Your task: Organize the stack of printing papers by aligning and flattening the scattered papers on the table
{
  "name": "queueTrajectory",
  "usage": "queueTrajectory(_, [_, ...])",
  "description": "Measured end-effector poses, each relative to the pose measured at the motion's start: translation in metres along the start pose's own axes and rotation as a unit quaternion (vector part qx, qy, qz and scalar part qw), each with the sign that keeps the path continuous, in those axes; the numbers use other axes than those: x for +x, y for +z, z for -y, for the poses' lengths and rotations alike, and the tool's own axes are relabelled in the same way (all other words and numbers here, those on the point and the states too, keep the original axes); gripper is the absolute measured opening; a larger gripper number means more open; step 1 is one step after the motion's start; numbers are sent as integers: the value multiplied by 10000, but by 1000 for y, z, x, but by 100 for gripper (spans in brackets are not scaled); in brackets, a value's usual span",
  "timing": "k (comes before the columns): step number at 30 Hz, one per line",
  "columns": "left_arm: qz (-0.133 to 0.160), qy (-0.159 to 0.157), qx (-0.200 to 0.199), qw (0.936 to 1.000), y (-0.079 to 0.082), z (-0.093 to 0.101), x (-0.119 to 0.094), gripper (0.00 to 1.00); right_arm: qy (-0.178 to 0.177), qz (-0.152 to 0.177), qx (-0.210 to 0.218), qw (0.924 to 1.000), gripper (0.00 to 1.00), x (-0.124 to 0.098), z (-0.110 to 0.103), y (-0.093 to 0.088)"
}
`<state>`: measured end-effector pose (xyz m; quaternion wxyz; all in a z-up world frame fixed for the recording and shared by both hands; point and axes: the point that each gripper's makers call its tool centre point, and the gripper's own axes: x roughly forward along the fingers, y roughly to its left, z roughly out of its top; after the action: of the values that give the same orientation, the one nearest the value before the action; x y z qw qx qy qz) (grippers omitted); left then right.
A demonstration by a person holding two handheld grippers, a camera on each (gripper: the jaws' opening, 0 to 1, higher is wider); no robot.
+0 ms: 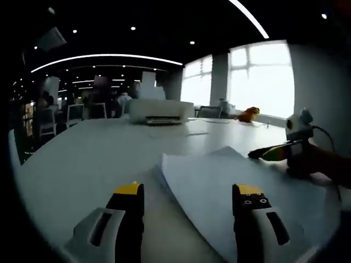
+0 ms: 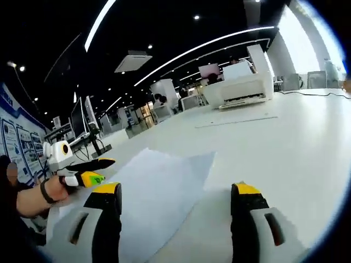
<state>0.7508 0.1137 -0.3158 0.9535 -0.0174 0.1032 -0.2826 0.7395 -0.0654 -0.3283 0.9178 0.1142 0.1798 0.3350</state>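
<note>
1. My left gripper [image 1: 189,200] hovers with fingers apart over the papers [image 1: 241,192] (flat on the counter [image 1: 88,159]).
2. My right gripper [image 2: 178,200] also has fingers apart; papers [image 2: 156,186] at 11 o'clock.
3. A printer [image 1: 160,110] sits at 12 o'clock.

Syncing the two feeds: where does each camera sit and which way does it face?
Left gripper view: rides the left claw, open, looking across the table over the paper stack toward the printer and windows; the right claw enters from the right.
Right gripper view: rides the right claw, open, facing the same papers and printer; the left claw and a hand show at left.
Shared: papers, table, printer.
</note>
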Motion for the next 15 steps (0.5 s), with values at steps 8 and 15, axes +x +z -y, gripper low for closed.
queueTrajectory(8, [166,27,106,9998,6,-6,-9,87,-30,22,19,10000,90,-7,2,1])
queueTrajectory(15, [118,-152,105,9998,4,-10,-20,93,13,201,203,9996,90,-25,7,12])
